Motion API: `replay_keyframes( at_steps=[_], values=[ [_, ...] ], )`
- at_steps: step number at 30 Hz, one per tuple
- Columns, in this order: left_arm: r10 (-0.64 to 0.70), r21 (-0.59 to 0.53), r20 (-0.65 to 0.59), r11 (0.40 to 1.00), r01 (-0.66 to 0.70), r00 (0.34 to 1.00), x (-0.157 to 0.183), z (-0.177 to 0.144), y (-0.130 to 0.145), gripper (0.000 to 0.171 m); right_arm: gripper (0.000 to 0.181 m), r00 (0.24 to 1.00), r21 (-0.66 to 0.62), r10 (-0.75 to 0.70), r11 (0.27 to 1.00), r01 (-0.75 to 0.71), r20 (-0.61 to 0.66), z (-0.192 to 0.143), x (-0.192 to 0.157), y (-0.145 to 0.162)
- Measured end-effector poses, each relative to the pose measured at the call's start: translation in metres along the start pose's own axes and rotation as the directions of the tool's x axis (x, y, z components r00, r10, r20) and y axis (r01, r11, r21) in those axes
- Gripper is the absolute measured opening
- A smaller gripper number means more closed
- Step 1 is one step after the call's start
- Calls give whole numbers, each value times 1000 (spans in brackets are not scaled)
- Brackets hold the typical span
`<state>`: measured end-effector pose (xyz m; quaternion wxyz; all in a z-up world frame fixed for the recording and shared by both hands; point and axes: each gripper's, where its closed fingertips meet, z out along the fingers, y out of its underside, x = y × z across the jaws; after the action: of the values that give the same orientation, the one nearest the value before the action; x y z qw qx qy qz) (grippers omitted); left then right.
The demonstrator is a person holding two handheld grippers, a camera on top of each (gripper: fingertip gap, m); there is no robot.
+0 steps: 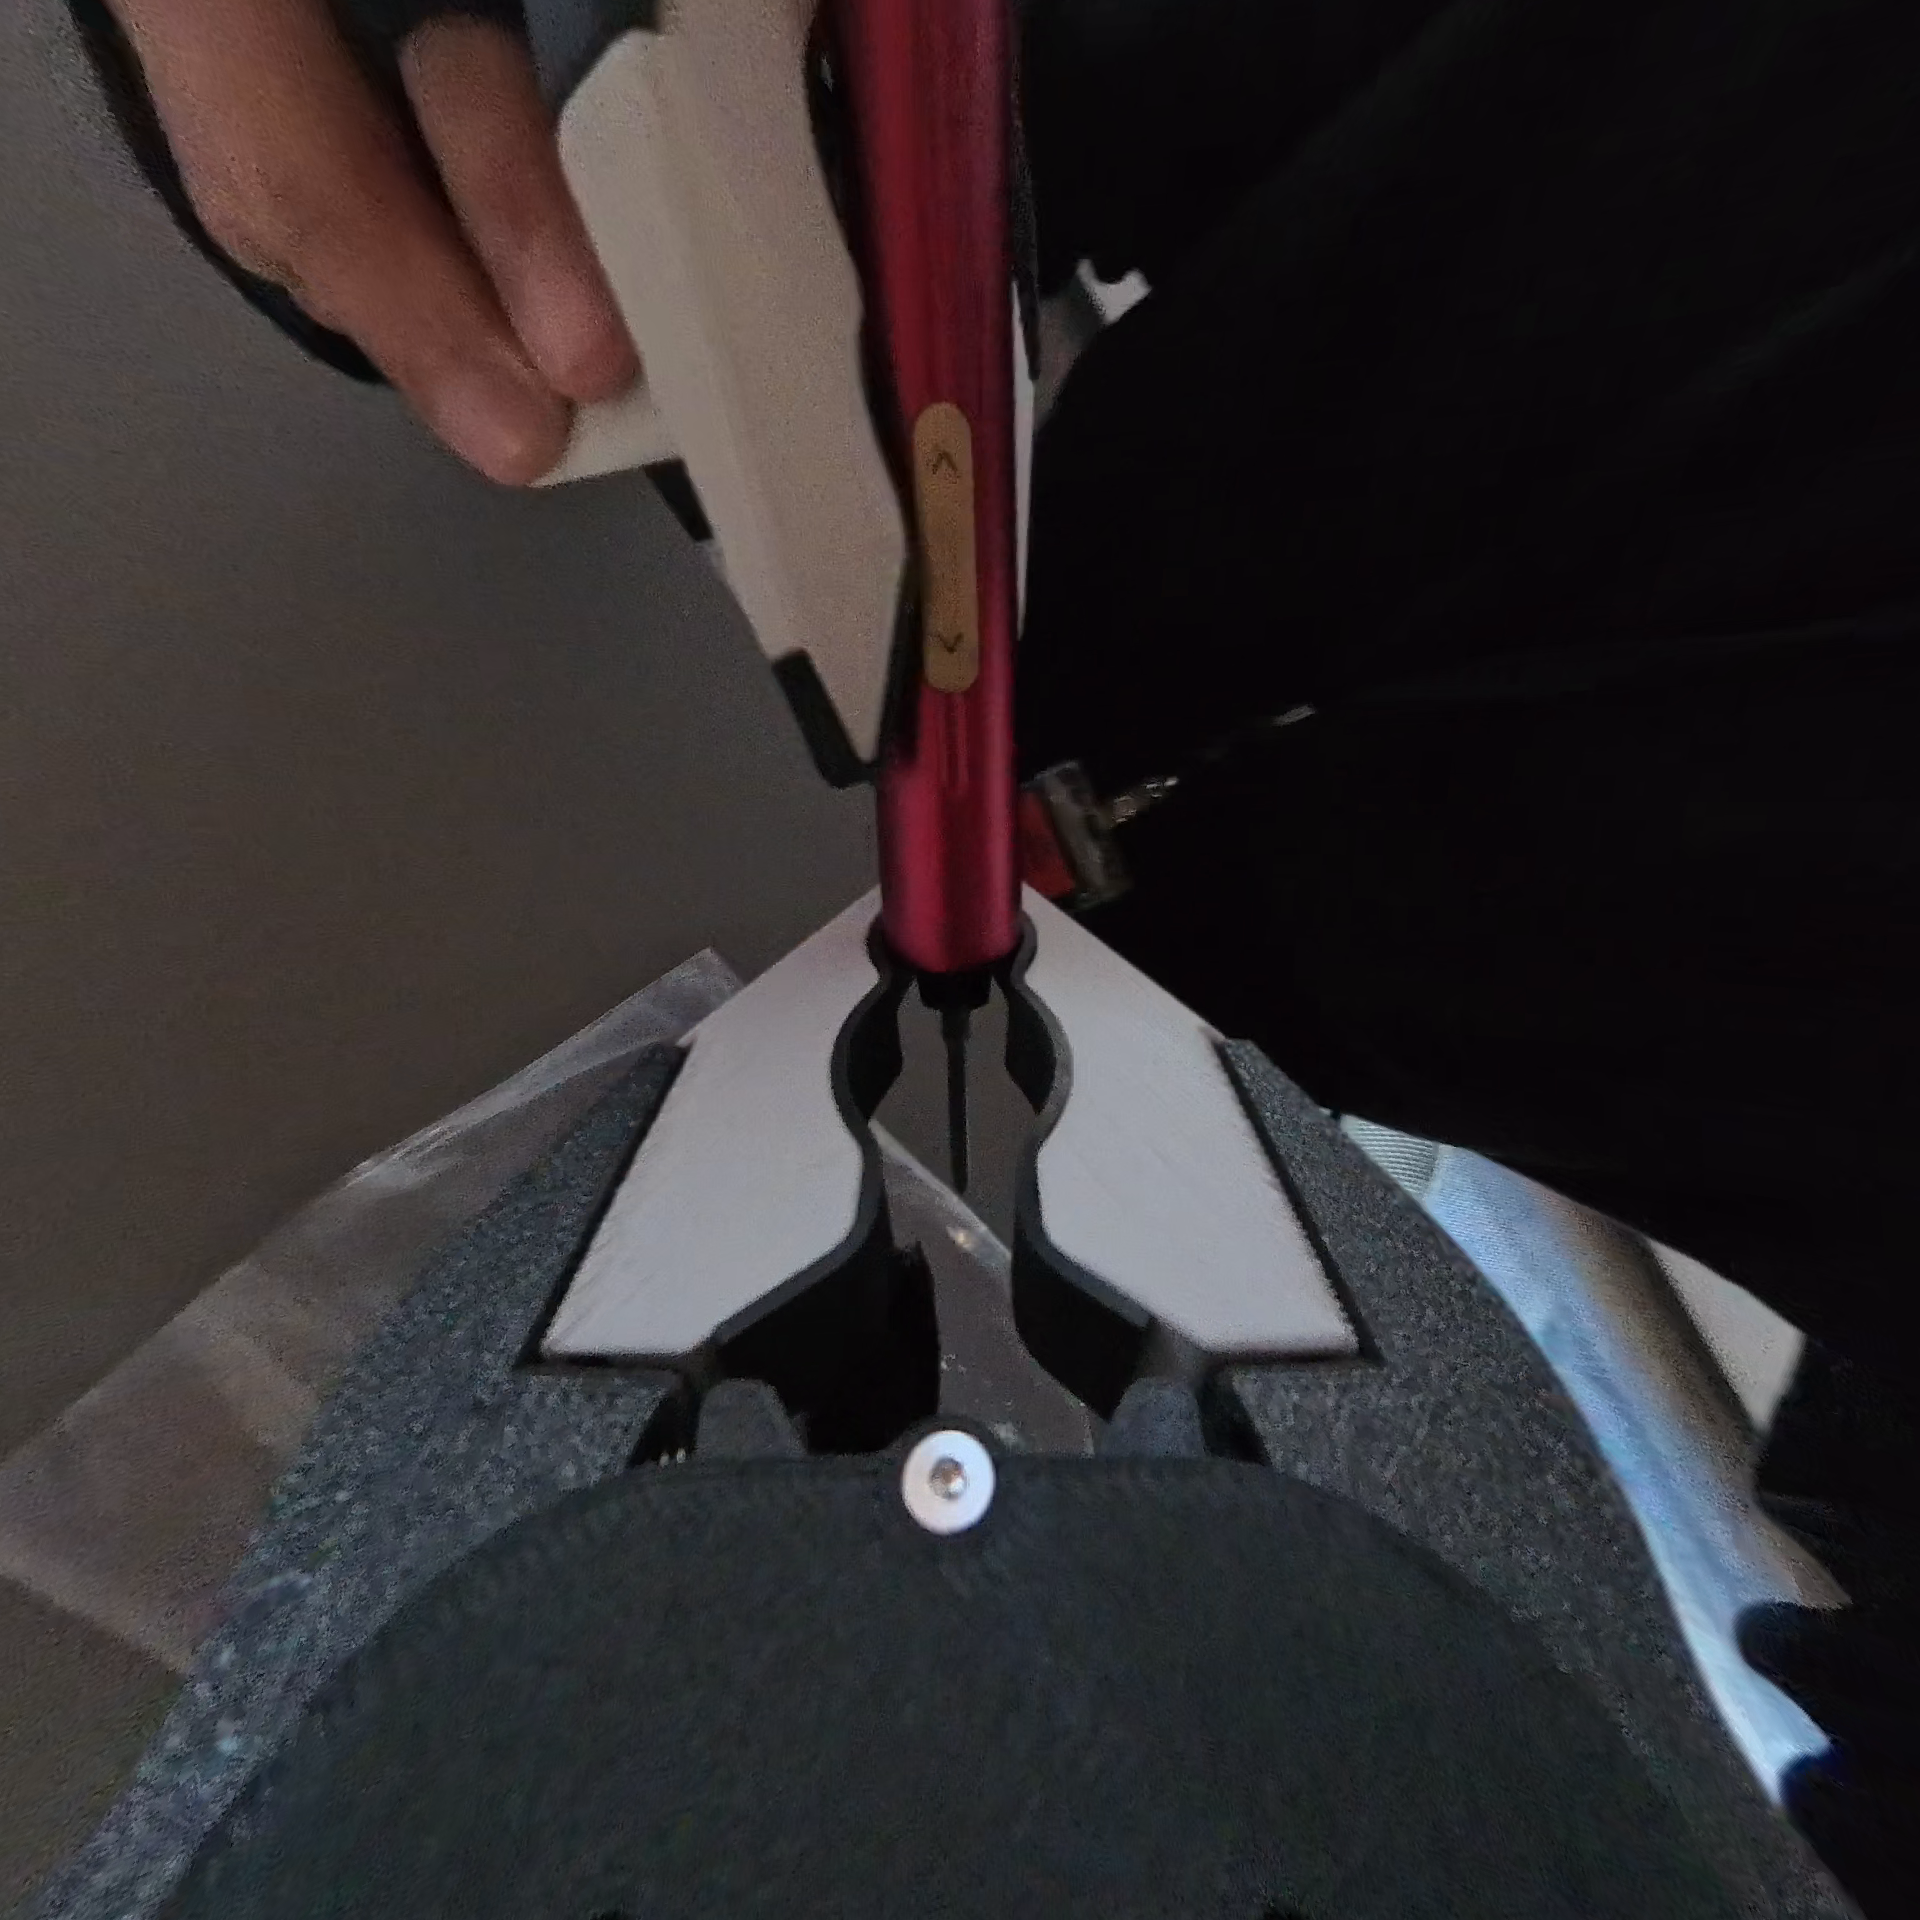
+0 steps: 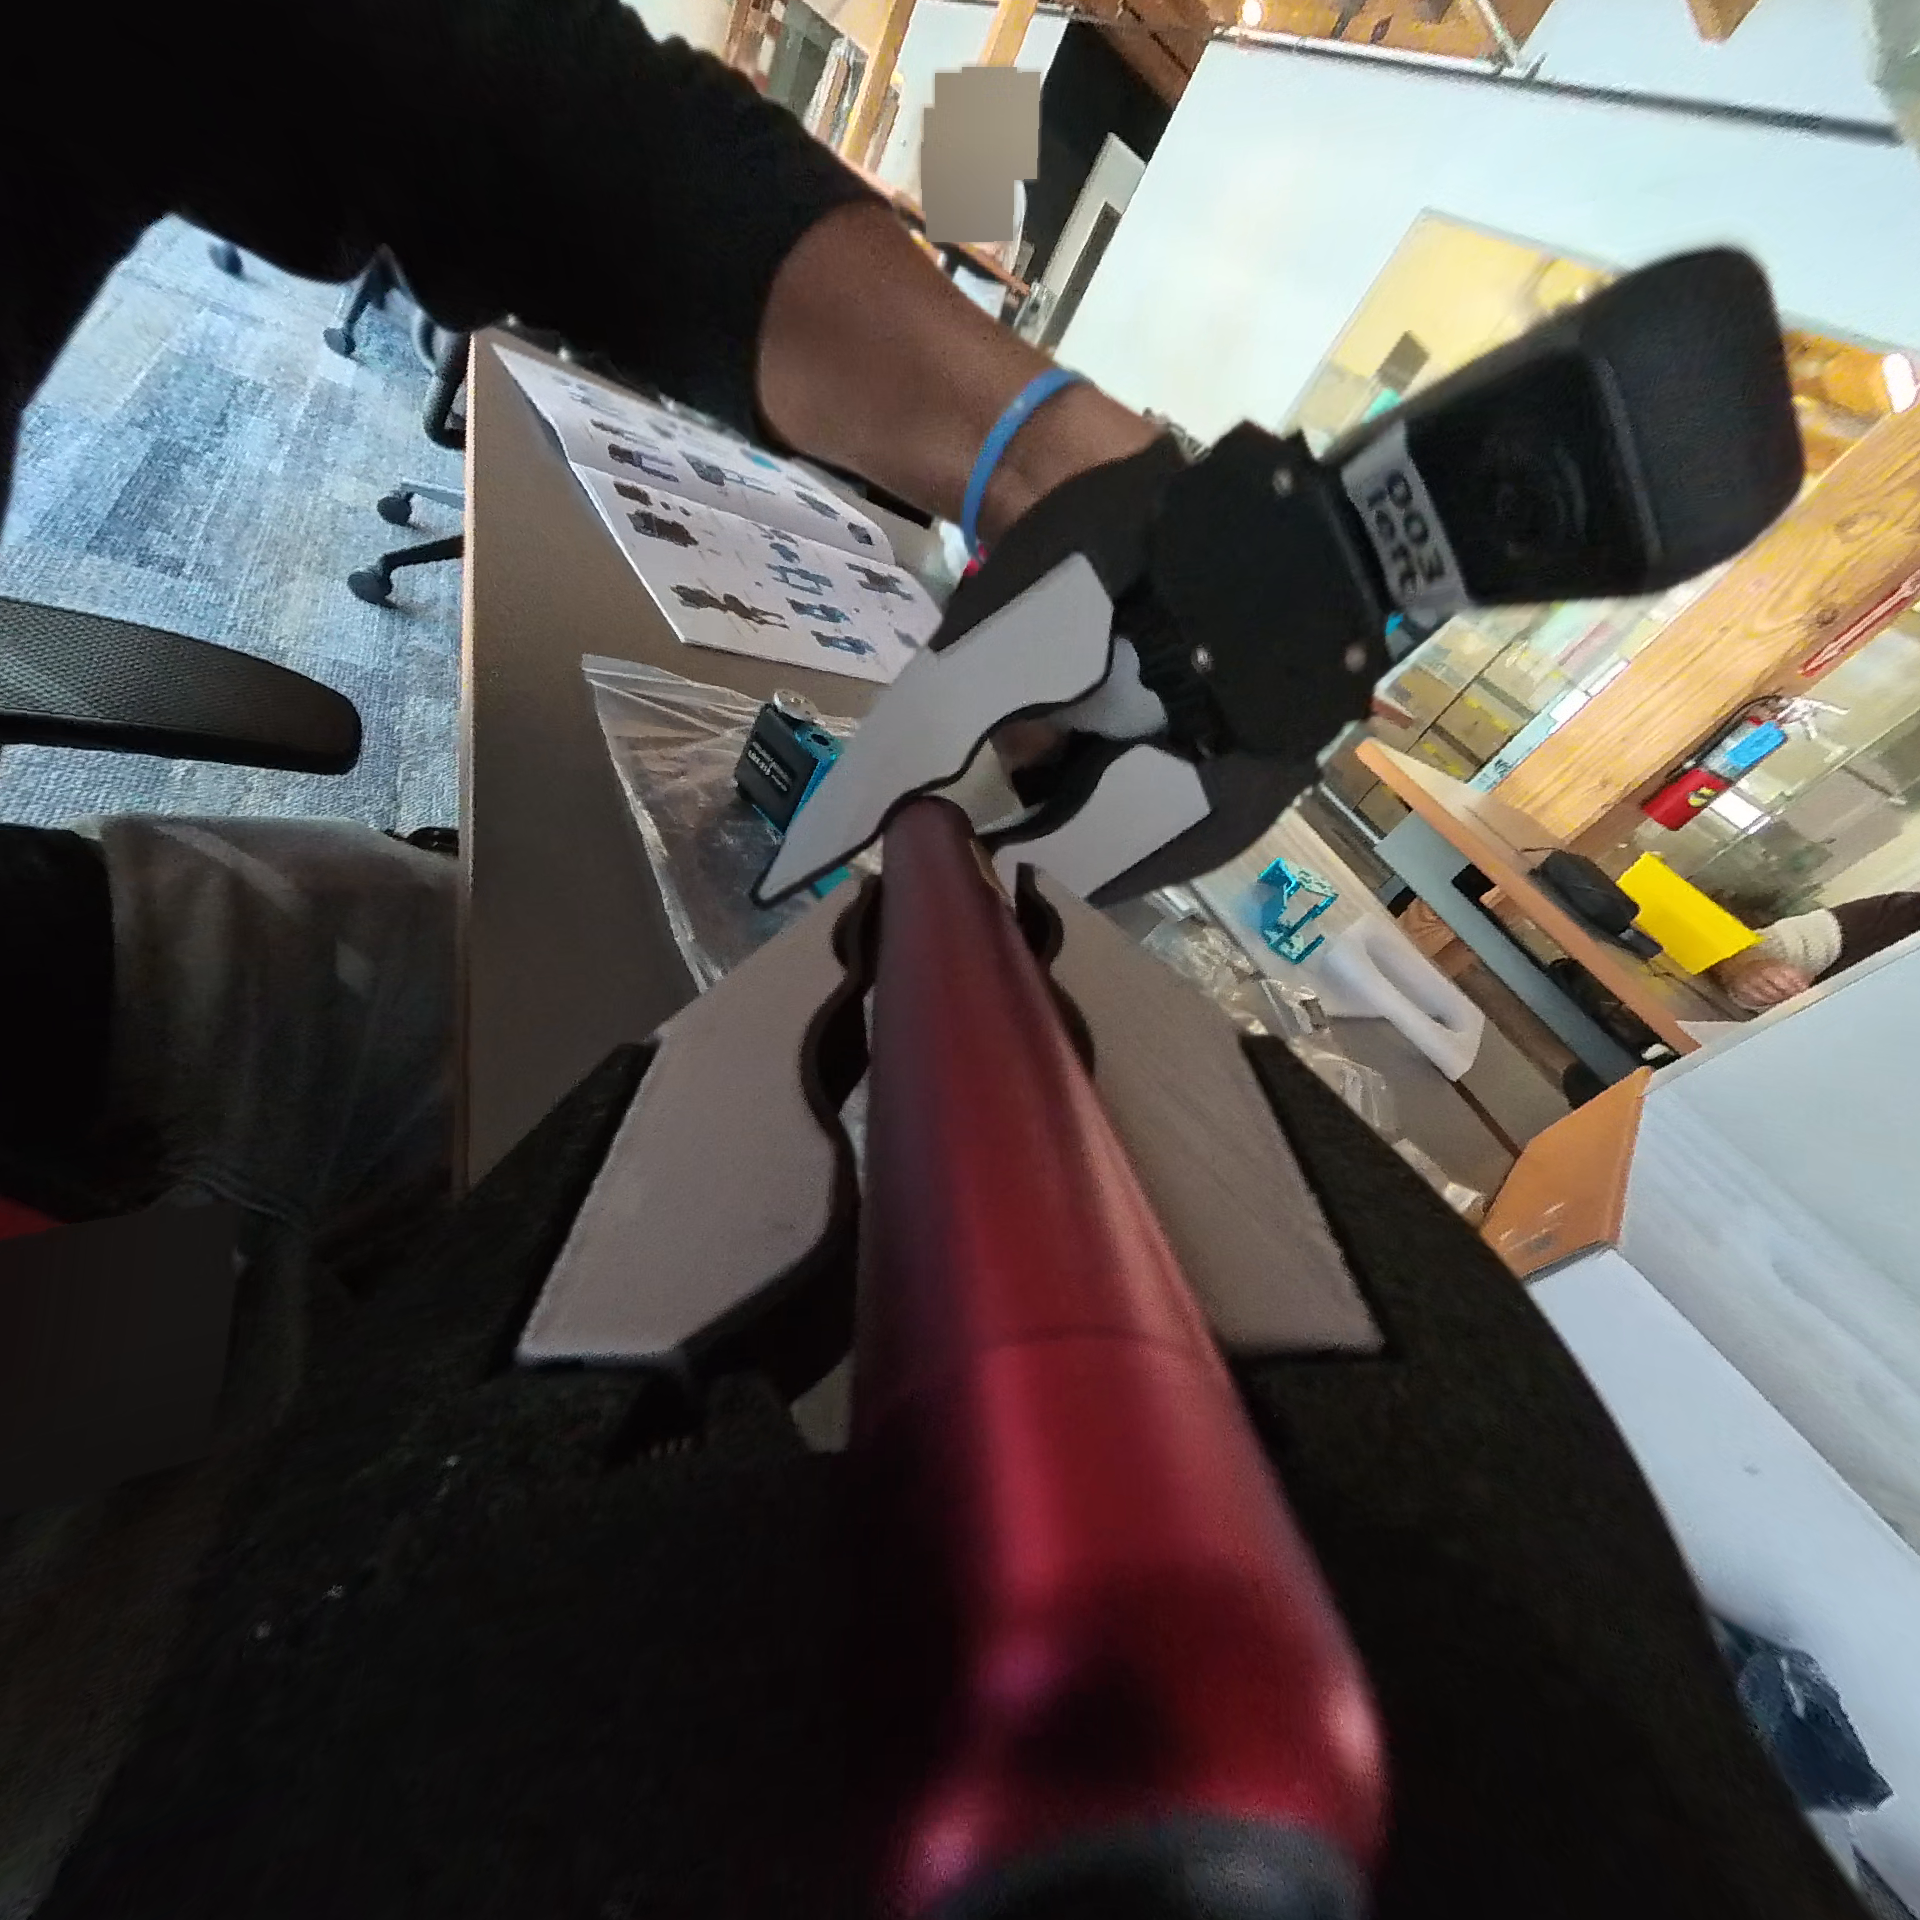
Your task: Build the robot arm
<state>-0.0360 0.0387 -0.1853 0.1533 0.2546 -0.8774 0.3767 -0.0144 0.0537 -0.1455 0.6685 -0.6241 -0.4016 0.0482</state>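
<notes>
A red electric screwdriver with a gold button strip is held by both grippers. My left gripper is shut around its nose, and the thin dark bit sticks out between the fingers. My right gripper, held by a bare hand, grips the barrel higher up. In the right wrist view the screwdriver runs forward between my right gripper's fingers. My left gripper closes on its far end there, held by a gloved hand with a blue wristband.
The grey table carries an open picture booklet, a clear plastic bag, a small black and blue box-shaped part and a blue metal bracket. An office chair arm is at the left. Another person's hand rests at a far desk. The gap from one gripper's tips to the other's is roughly 4 cm.
</notes>
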Motion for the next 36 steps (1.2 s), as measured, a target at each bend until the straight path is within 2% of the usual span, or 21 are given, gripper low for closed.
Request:
replay_keyframes(
  at_steps=[2,6,9,11,13,15,17,19,21,23,26,27,30,36],
  values=[
    [-36,-2,-101,999,36,994,6,0,-2,12,28,1000,28,4,1000,-4,-15,-1,1,-4],
    [-68,-25,-222,998,64,973,12,4,-8,12,22,999,29,-42,999,42,11,0,-7,-4],
    [-72,-41,-235,997,64,969,11,5,-8,12,21,999,4,-37,999,37,13,-1,-6,-1],
    [-70,-4,-189,998,70,980,3,4,-12,14,22,1000,-19,-13,1000,13,-8,-4,-1,2],
    [-62,72,-71,995,68,996,-9,0,-19,17,22,999,-7,21,1000,-22,-49,-8,8,5],
    [-26,106,94,994,16,995,-20,-5,-15,34,21,995,24,87,996,-86,-47,-11,11,7],
    [12,119,260,992,-45,966,-33,-12,-6,32,22,990,40,132,991,-130,-47,-10,13,12],
    [44,176,325,979,-106,945,-31,-13,-7,16,22,984,39,177,984,-175,-36,-5,12,18],
    [53,201,386,969,-140,921,-32,-11,-7,14,22,972,66,237,969,-236,0,2,9,19],
    [29,223,410,966,-131,912,-35,-12,0,14,22,966,43,259,965,-259,-5,8,9,23],
    [-54,312,270,950,-34,961,-30,-13,6,9,22,970,33,243,970,-243,-21,15,9,22],
    [-55,320,266,947,-34,962,-32,-14,8,6,22,975,36,216,976,-215,-46,16,10,21],
    [-38,271,282,962,-41,959,-34,-10,16,0,22,979,29,200,979,-199,-30,18,5,21],
    [-25,289,274,956,-57,961,-32,-11,8,0,22,982,42,187,982,-185,-40,12,9,18]
  ],
)
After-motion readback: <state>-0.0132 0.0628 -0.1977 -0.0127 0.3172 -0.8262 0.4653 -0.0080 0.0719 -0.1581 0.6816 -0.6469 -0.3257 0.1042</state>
